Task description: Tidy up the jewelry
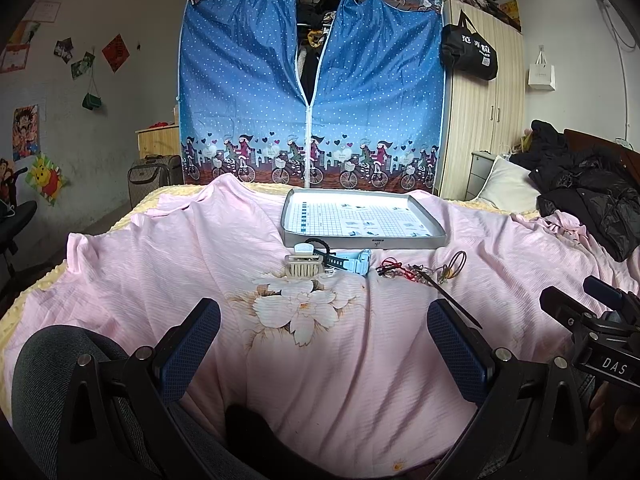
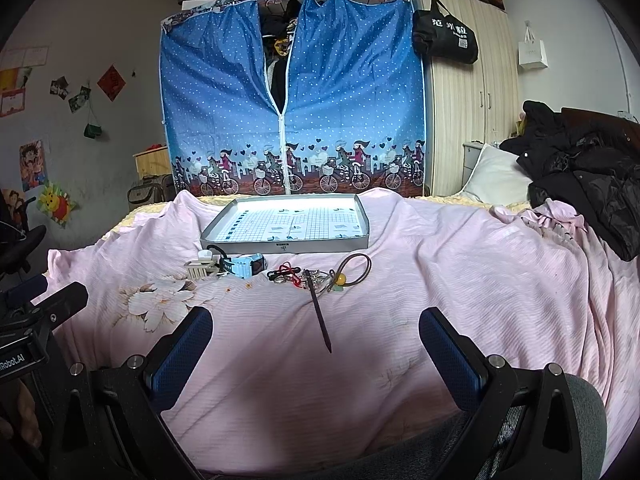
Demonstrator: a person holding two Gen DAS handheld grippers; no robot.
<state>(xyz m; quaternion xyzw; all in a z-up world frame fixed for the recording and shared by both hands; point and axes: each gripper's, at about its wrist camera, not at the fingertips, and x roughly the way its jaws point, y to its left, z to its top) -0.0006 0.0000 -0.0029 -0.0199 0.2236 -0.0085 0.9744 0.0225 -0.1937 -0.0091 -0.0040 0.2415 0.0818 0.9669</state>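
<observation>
Pink bedding [image 1: 160, 280] with a printed flower is covering the bed, and a blue zip-front wardrobe [image 1: 248, 92] is standing beyond it. We are holding two grippers low over the sheet: the left gripper [image 1: 324, 344] and the right gripper [image 2: 316, 352] are both spread wide, gripping nothing. One shallow grey tray [image 2: 352, 244] with a gridded liner is sitting at the far side of the sheet, and nothing is lying in it. Just in front of it we are counting one cream hair claw [image 1: 303, 267], one pale blue watch [image 2: 250, 266] touching it, one dark hair stick [image 2: 320, 316] pointing toward us, and one brown hair tie [image 2: 354, 266] with a yellow bead. Between watch and tie, a tangle of red and metal pieces [image 2: 290, 274] is lying bunched; we cannot tell how many items are in it. All jewelry is resting on the sheet, outside the tray and well ahead of both grippers.
</observation>
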